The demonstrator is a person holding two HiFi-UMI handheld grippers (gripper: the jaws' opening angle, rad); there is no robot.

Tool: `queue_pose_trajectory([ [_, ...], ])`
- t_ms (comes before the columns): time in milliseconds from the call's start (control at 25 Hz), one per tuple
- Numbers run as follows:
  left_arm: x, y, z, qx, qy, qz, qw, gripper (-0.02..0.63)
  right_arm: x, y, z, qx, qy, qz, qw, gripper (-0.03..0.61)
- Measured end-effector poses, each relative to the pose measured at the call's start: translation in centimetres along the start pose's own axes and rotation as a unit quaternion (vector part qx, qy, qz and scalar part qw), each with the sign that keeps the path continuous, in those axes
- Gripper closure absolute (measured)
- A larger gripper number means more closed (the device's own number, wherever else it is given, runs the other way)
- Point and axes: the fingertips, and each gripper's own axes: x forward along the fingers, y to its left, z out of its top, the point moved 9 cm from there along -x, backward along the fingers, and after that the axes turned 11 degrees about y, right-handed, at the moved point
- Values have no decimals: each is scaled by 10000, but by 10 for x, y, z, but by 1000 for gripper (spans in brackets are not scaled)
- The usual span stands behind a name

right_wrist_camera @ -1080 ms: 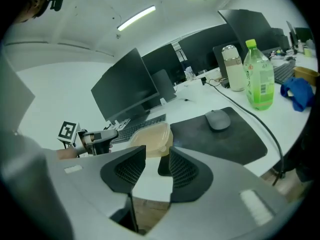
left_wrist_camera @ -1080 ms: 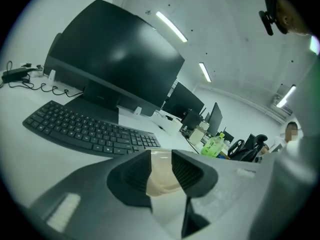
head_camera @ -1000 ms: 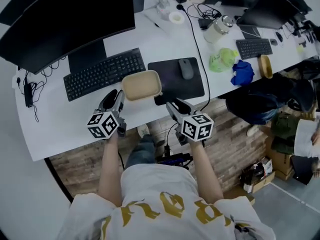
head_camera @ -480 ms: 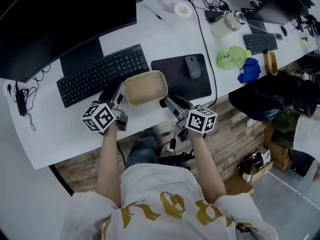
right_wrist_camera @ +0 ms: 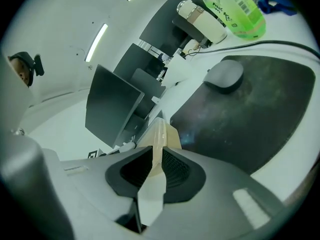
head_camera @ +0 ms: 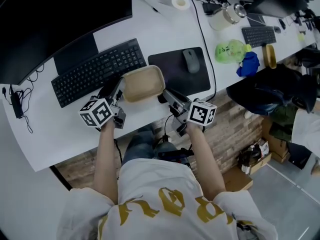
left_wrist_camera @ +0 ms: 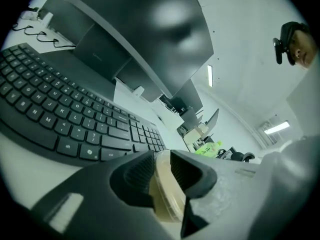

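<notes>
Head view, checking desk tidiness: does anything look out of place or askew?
Only the beige rectangular plastic container: left gripper and right gripper clamp its opposite rims, and it lies skewed across the gap between the black keyboard and black mouse pad.

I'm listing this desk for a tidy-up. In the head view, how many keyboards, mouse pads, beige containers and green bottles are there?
keyboard: 2
mouse pad: 1
beige container: 1, clamped by the left gripper and the right gripper
green bottle: 1
Total: 5
</notes>
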Motion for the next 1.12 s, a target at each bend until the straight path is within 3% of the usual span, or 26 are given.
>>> queue_pose_trajectory([
  [360,-2,-9,6,184,31,-68,9998,509,-9,6,1,62,-127,-3,9999,502],
  [640,-15,-28,20,475,-259,-37,9985,509,-14,28,9,77,-279,145,9995,503],
  [1120,-39,-56,20,424,-549,-85,9976,509,-34,58,19,-134,-439,281,9986,509],
])
